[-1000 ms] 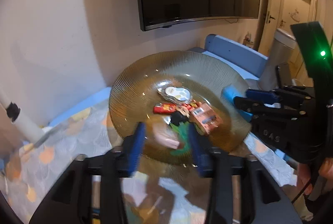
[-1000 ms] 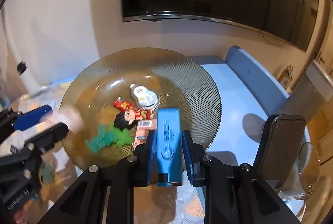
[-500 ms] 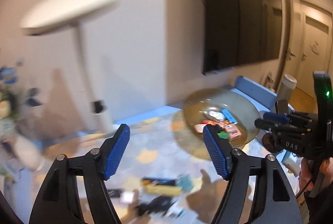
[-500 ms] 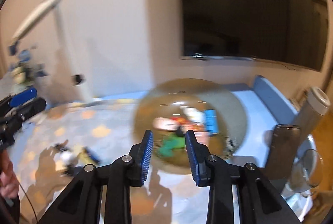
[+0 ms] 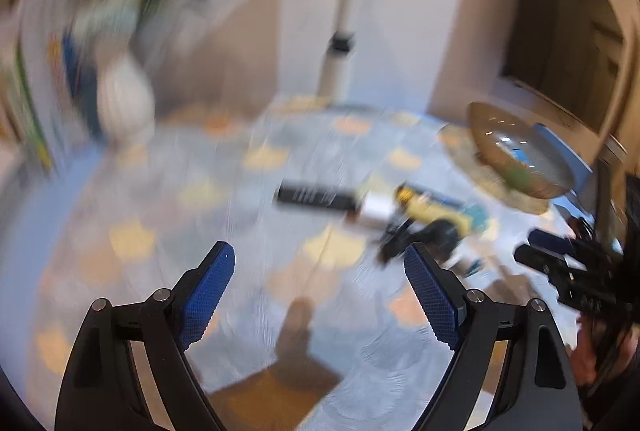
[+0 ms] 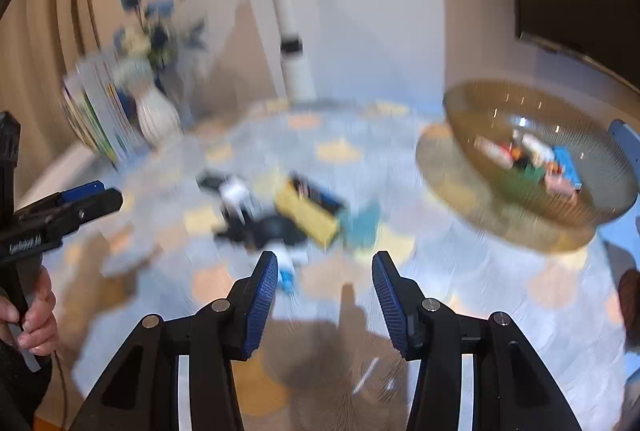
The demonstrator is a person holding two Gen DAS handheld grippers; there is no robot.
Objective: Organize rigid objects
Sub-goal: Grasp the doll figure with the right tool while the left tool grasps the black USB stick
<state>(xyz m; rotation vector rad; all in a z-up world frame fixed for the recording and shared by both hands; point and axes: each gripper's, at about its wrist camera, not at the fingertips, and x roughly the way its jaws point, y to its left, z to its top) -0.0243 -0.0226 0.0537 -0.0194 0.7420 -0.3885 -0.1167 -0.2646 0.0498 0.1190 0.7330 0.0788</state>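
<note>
Nearest in the left wrist view, the left gripper (image 5: pixel 318 267) has its blue-padded jaws spread wide with nothing between them; they have just been opening. Under it lies a tablecloth (image 5: pixel 208 191) in pale blue with orange and yellow patches, badly blurred. In the right wrist view, the right gripper (image 6: pixel 325 273) has its jaws parted with only cloth showing between them, and they too have just been opening. A hand (image 6: pixel 34 315) at that view's left edge grips the handle of the left gripper.

Just beyond both grippers, a loose cluster of small objects lies on the cloth: a yellow and blue box (image 6: pixel 310 209), a teal piece (image 6: pixel 362 225) touching its right end, a black rounded object (image 6: pixel 272 229), a small white item (image 6: pixel 236 193), and a white and blue piece (image 6: pixel 286 265) close to the right gripper's left finger. In the left wrist view a flat black bar with white markings (image 5: pixel 316 195) lies to the left of this cluster. Blur hides what each one is.

Farther right, a ribbed amber glass bowl (image 6: pixel 480 119) holds several small items, among them a blue box (image 6: pixel 566 161), a green piece and a red and white one.

At the back, a white vase (image 6: pixel 158 117) stands beside upright books (image 6: pixel 100 111), and a white lamp post (image 6: pixel 294 63) rises against the wall.
</note>
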